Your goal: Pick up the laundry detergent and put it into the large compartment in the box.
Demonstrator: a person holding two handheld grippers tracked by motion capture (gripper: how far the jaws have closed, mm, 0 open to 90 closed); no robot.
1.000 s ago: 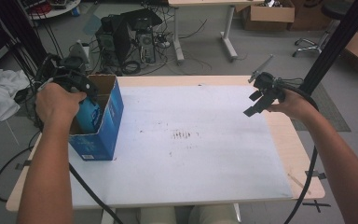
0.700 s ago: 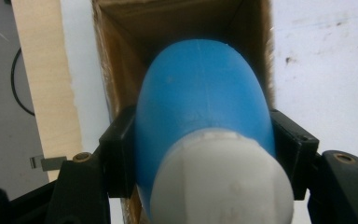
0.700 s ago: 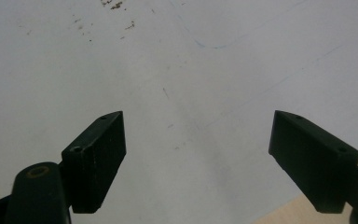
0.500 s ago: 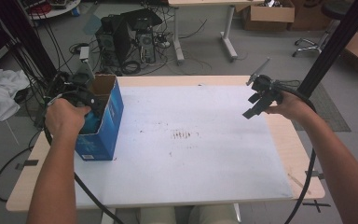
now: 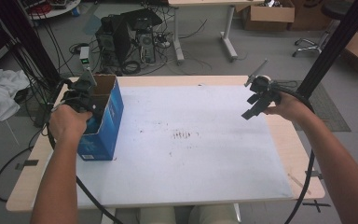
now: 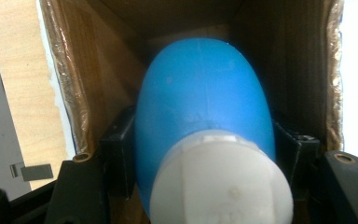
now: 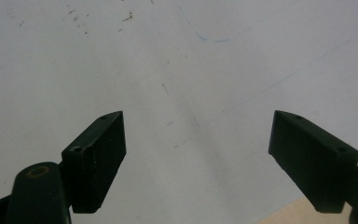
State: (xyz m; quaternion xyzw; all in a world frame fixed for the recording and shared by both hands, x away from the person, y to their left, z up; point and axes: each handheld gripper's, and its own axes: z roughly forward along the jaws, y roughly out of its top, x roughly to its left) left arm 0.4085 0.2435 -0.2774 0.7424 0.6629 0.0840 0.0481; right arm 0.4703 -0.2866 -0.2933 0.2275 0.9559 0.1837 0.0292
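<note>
Left gripper (image 6: pixel 200 154) is clamped on a blue rubber bulb with a white cap (image 6: pixel 205 126), held inside the open blue cardboard box (image 5: pixel 107 116) at the table's left edge. Judged step: either lifting the bulb out or setting it in; which one cannot be told. Next move calls for a straight vertical path, as the box walls sit close on both sides. Right gripper (image 5: pixel 256 100) hovers with jaws spread, empty, above the bare white mat (image 5: pixel 191 158), which offers ample room

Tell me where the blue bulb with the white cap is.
In the left gripper view, the blue bulb sits clamped in the left gripper, inside the open cardboard box at the table's left.
</note>
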